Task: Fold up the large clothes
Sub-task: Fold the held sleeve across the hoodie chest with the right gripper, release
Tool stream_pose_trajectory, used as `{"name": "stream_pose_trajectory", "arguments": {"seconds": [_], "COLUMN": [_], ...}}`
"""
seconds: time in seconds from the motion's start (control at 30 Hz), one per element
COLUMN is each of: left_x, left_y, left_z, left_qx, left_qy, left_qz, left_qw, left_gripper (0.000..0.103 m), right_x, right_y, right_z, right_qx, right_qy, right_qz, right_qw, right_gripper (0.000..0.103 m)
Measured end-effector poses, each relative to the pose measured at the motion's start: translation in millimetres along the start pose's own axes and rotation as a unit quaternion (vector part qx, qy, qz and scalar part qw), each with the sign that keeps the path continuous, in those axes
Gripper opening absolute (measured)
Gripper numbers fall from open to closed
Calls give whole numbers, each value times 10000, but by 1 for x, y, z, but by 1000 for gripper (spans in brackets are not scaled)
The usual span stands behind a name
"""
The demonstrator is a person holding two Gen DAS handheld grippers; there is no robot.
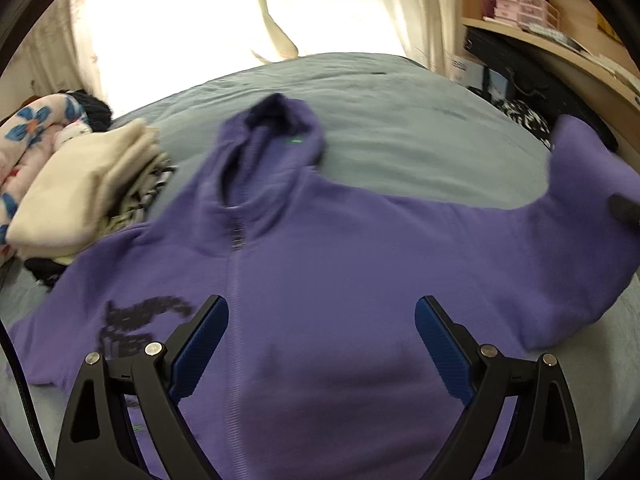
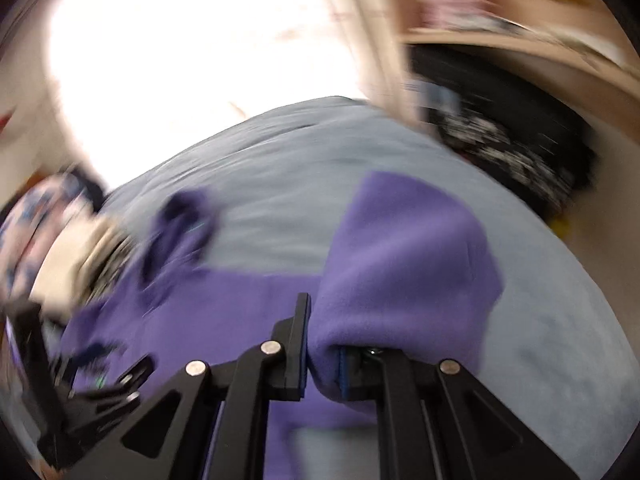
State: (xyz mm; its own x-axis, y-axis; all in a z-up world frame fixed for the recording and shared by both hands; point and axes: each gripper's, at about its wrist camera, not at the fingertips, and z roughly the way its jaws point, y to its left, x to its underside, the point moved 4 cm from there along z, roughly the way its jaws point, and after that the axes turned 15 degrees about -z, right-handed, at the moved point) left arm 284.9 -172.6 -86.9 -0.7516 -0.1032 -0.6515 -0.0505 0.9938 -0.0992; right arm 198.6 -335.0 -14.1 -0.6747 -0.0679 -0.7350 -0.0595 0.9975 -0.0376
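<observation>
A purple zip hoodie (image 1: 320,240) lies front up on the grey-blue bed (image 1: 400,128), with its hood (image 1: 276,132) pointing away from me. Over its chest my left gripper (image 1: 322,304) hovers open, nothing between the blue pads. The hoodie's right-hand sleeve (image 1: 580,184) is lifted off the bed. In the right wrist view that sleeve (image 2: 408,248) drapes over the right gripper (image 2: 324,332), which is shut on its cloth; one finger is buried under the fabric. The view is motion-blurred. The left gripper (image 2: 100,384) shows at the lower left there.
A pile of folded cream and striped clothes (image 1: 80,184) and a floral blanket (image 1: 32,128) sit on the bed's left side. Bright curtains (image 1: 280,0) hang behind. A wooden shelf (image 1: 540,40) and dark clutter (image 1: 520,80) stand close at the right.
</observation>
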Motion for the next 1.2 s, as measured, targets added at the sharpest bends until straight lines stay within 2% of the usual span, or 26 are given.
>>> {"name": "stream_pose_trajectory", "arguments": {"seconds": [0.13, 0.2, 0.27, 0.3, 0.33, 0.4, 0.43, 0.53, 0.63, 0.8, 0.87, 0.93, 1.2], "left_x": [4, 7, 13, 15, 19, 27, 32, 45, 55, 60, 61, 62, 63], "left_y": [44, 64, 83, 91, 99, 112, 117, 126, 128, 116, 109, 105, 90], "left_z": [-10, -11, -10, -10, -9, -6, -4, 6, 10, 8, 6, 4, -2], "left_qx": [-107, -169, -194, -194, -208, -244, -251, -172, -175, -77, -26, -14, 40], "left_qy": [36, 118, 230, 276, 339, 492, 606, 1013, 1167, 1203, 1200, 1159, 1130], "left_qz": [-243, -350, -467, -516, -568, -651, -689, -815, -832, -741, -671, -583, -365], "left_qw": [9996, 9992, 9985, 9981, 9976, 9964, 9955, 9914, 9895, 9899, 9905, 9915, 9929], "left_gripper": [94, 94, 94, 94, 94, 94, 94, 94, 94, 94, 94, 94, 94], "right_x": [14, 31, 47, 59, 65, 76, 79, 81, 84, 88, 90, 92, 92], "right_y": [69, 97, 110, 116, 120, 124, 125, 126, 130, 172, 178, 182, 177], "right_z": [28, 50, 65, 72, 75, 74, 73, 66, 53, 38, 33, 30, 15], "right_qx": [-407, -581, -799, -866, -852, -753, -699, -616, -649, -576, -714, -867, -927], "right_qy": [353, 741, 1092, 1267, 1339, 1375, 1374, 1305, 1143, 898, 900, 905, 740], "right_qz": [-730, -997, -1055, -1078, -1117, -1253, -1324, -1482, -1477, -1866, -1879, -1829, -1627], "right_qw": [9959, 9905, 9852, 9822, 9810, 9797, 9791, 9784, 9803, 9766, 9754, 9751, 9795], "right_gripper": [12, 12, 17, 28, 45, 58, 60, 61, 62, 62, 62, 62, 62]}}
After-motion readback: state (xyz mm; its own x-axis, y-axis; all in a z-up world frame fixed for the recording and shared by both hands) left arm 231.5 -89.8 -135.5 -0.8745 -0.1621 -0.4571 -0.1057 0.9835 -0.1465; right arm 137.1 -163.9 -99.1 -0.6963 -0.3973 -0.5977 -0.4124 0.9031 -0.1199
